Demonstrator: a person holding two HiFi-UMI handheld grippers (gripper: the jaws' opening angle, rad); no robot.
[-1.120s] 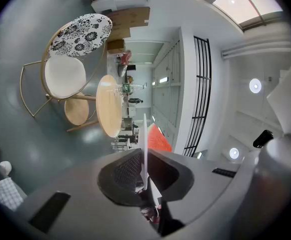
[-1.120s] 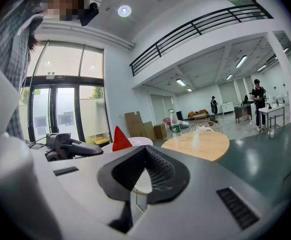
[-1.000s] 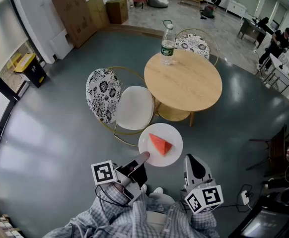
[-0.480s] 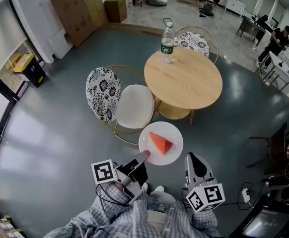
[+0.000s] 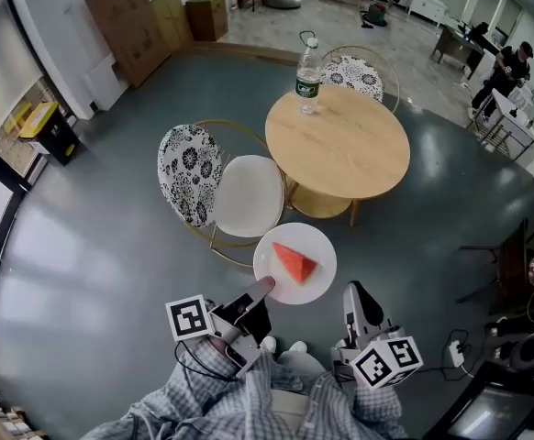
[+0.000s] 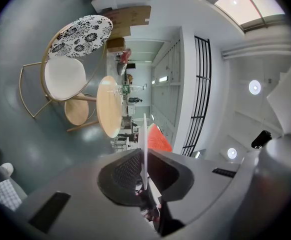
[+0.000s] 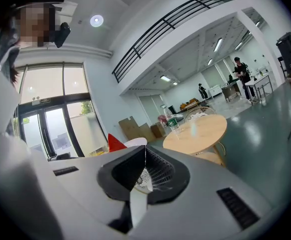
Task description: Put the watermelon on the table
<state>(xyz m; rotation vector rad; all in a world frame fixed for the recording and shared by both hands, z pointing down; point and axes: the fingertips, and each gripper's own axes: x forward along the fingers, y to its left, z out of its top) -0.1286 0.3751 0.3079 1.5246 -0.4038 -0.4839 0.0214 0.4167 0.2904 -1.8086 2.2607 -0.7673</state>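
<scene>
A red watermelon wedge [image 5: 294,263] lies on a white plate [image 5: 318,285] that hangs in the air short of the round wooden table [image 5: 340,145]. My left gripper [image 5: 265,287] is shut on the plate's near-left rim. In the left gripper view the plate [image 6: 145,134] shows edge-on between the jaws, with the watermelon [image 6: 158,139] behind it and the table [image 6: 109,106] ahead. My right gripper [image 5: 356,291] stays beside the plate on the right, jaws together and holding nothing. From the right gripper [image 7: 145,149] view the watermelon [image 7: 115,143] peeks up at the left.
A water bottle [image 5: 309,79] stands at the table's far edge. A white-seated chair [image 5: 244,195] with a patterned back stands left of the table, between me and it. A second chair [image 5: 357,73] is behind the table. Cables and equipment [image 5: 487,374] lie at the right.
The right gripper has rolled a little without shifting place. The left gripper and the plate with the watermelon stay where they were.
</scene>
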